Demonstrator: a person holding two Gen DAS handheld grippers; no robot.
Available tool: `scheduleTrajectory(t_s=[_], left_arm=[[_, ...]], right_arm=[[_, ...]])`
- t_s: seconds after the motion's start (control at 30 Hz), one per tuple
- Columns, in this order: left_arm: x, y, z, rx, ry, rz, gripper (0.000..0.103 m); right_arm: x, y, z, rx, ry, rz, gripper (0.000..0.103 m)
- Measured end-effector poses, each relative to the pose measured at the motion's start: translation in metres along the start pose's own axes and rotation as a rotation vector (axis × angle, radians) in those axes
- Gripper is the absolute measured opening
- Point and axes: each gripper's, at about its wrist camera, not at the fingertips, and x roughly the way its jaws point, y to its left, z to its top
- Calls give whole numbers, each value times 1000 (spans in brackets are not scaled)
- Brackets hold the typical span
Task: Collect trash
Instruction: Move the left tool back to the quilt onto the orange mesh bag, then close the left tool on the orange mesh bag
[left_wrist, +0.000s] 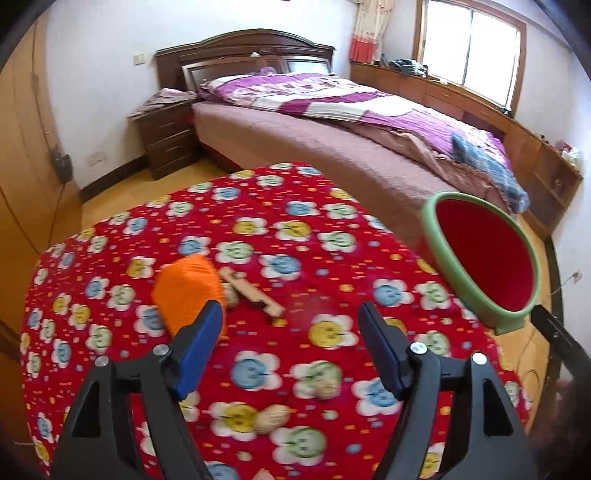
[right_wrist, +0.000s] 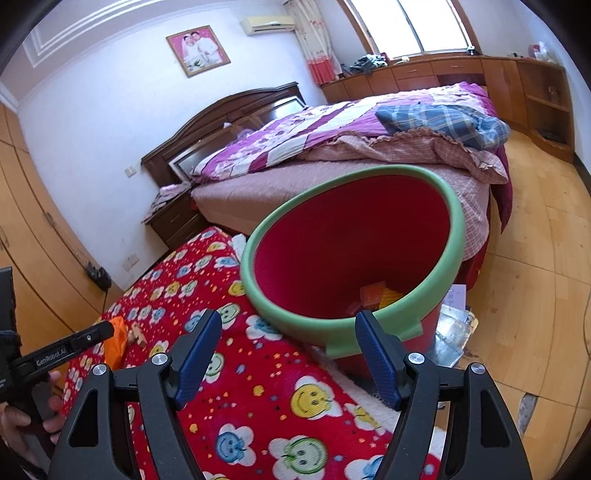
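Note:
A red trash bin with a green rim (left_wrist: 432, 229) (right_wrist: 454, 236) stands beside the table on its right; several orange scraps (right_wrist: 380, 297) lie inside. On the red flowered tablecloth (left_wrist: 258, 229) (right_wrist: 258, 387) lie an orange bag (left_wrist: 184, 291) (right_wrist: 114, 341), a small wooden piece (left_wrist: 253, 293) and walnut-like shells (left_wrist: 271, 419). My left gripper (left_wrist: 290, 325) is open and empty above the cloth, with the orange bag just past its left finger. My right gripper (right_wrist: 288, 334) is open and empty in front of the bin's near rim.
A bed with a purple quilt (left_wrist: 332, 99) (right_wrist: 332, 125) lies behind the table. A nightstand (left_wrist: 166, 136) stands at its left. Wooden cabinets (left_wrist: 461, 99) run under the window. A wardrobe (left_wrist: 26, 147) is at the left. Papers (right_wrist: 454, 321) lie on the floor by the bin.

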Motion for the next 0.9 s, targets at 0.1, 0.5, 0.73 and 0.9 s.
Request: scheduleTrajectory(t_s=[0.1,0.5,0.73,0.9], left_arm=[[3,17,-1,-20,-2,35,75],[28,86,0,-137,10,127,75],[51,99,-3,-194,44,93,75],[67,100,-1,-225,66,47,75]], right_arm=[[3,6,-3,-10,14,1,76],[17,23,-14,-49,66,-3,76],[25,29,-19,-69,91,-7,76],[30,31,-22,-74,109,-10,76]])
